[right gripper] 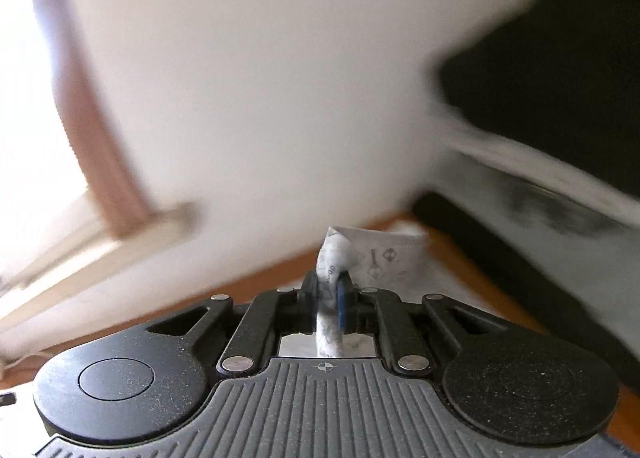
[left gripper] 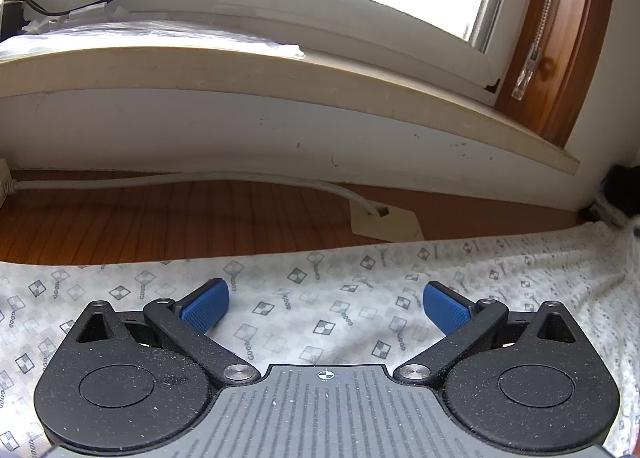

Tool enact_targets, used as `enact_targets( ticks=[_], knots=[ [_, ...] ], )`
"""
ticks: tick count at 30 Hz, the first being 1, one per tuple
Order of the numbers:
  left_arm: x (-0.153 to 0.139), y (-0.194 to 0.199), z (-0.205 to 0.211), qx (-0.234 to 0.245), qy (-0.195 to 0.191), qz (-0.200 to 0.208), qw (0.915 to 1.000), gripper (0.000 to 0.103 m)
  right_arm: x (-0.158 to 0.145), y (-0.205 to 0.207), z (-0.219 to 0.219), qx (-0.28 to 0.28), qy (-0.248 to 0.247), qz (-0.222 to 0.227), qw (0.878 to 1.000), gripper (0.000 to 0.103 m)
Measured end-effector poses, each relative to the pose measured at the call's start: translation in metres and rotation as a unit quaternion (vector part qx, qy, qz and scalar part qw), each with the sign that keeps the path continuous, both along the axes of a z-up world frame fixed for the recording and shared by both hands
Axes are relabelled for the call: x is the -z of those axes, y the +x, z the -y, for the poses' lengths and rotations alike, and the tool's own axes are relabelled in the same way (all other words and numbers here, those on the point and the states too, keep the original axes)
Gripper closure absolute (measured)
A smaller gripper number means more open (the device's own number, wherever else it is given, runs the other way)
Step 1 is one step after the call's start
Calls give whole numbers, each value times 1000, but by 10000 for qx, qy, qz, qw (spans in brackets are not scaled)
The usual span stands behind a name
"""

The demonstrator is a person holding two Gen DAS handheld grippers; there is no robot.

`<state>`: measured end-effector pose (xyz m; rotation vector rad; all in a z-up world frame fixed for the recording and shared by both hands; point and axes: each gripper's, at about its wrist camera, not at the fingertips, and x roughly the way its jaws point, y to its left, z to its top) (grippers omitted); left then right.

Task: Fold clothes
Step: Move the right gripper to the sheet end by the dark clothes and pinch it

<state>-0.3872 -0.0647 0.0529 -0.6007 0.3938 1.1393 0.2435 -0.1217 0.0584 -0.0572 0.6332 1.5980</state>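
Closest to us in the left wrist view, our left hand-held gripper (left gripper: pixel 326 304) is spread wide, its blue pads (left gripper: pixel 206 304) well apart with nothing between them. It hovers over a white printed cloth (left gripper: pixel 320 298) that lies flat across the brown wooden table (left gripper: pixel 160 217). The cloth carries small checkered squares and lettering, and its far edge runs across the table. At the right edge of this view the cloth is drawn up toward a blurred dark shape that we cannot make out. Beyond the cloth a white cable (left gripper: pixel 200 177) runs along the table to a pale flat pad (left gripper: pixel 386 223). Behind that we see the white wall, a cream window sill (left gripper: pixel 280 69) and the bright window.

In the right wrist view, our right hand-held gripper (right gripper: pixel 329 304) is clenched on a bunched fold of the cloth (right gripper: pixel 336 254), which rises between the pads and stands above them. More of the cloth lies on the table past it. Everything farther off is smeared by blur
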Motion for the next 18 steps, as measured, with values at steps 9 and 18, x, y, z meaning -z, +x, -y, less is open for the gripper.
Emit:
enact_targets(
  ticks=[9,18],
  knots=[
    [0,1,0,-6,5,10,10000,0,-34,-233,24,-2832,525,286,9572,93],
    [0,2,0,-10,12,-44,10000,0,30,-344,72,-4148,-100,868,9057,93]
  ],
)
